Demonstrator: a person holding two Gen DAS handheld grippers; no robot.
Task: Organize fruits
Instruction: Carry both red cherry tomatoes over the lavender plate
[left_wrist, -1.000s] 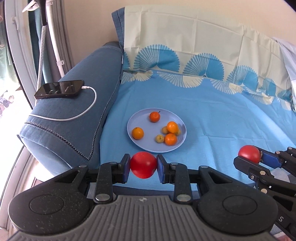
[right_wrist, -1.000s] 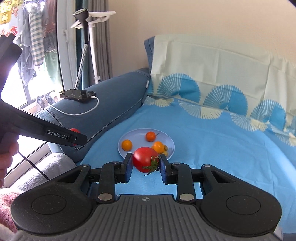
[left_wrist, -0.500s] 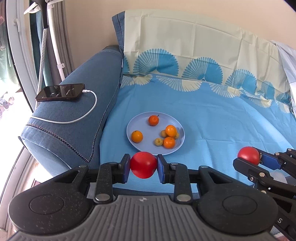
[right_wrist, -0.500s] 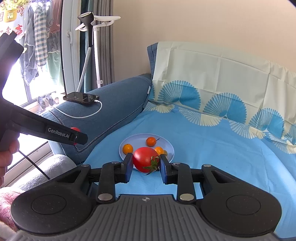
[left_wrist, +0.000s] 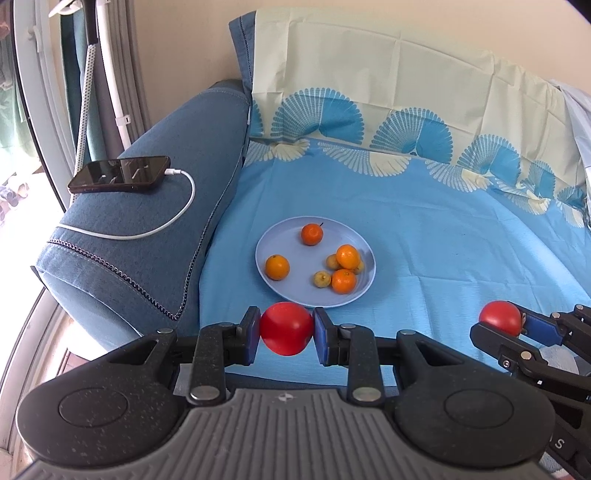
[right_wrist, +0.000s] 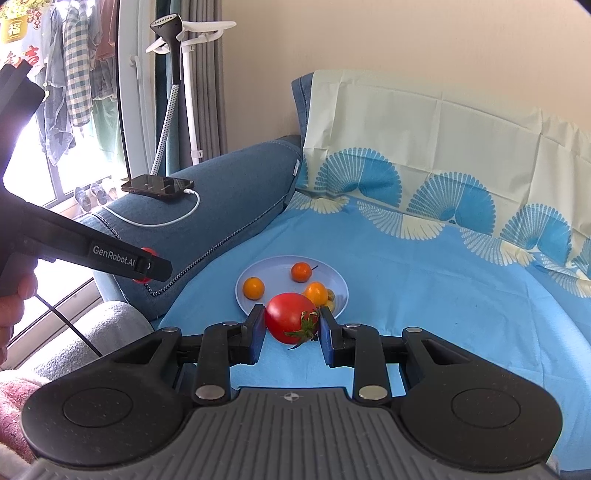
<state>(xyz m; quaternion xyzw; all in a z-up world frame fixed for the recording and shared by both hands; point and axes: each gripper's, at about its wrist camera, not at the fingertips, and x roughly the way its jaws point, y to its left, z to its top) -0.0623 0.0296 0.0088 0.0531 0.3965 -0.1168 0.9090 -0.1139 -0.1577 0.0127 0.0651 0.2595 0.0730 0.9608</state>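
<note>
A pale blue plate (left_wrist: 284, 236) lies on the blue sheet and holds several small orange and yellow fruits (left_wrist: 346, 256). It also shows in the right wrist view (right_wrist: 275, 266). My left gripper (left_wrist: 286, 330) is shut on a red tomato (left_wrist: 286, 326), held in the air short of the plate's near rim. My right gripper (right_wrist: 291, 325) is shut on a red tomato with a green stem (right_wrist: 290, 316), also short of the plate. The right gripper and its tomato (left_wrist: 499, 317) appear at the right of the left wrist view.
A blue sofa armrest (left_wrist: 155, 206) stands left of the plate, with a phone (left_wrist: 120, 178) and white charging cable (left_wrist: 173, 221) on it. A cream and blue patterned backrest cover (left_wrist: 406, 92) rises behind. A garment steamer stand (right_wrist: 177, 74) is by the window.
Both grippers have drawn back and up from the plate, each still holding its tomato. The plate looks smaller and farther away.
</note>
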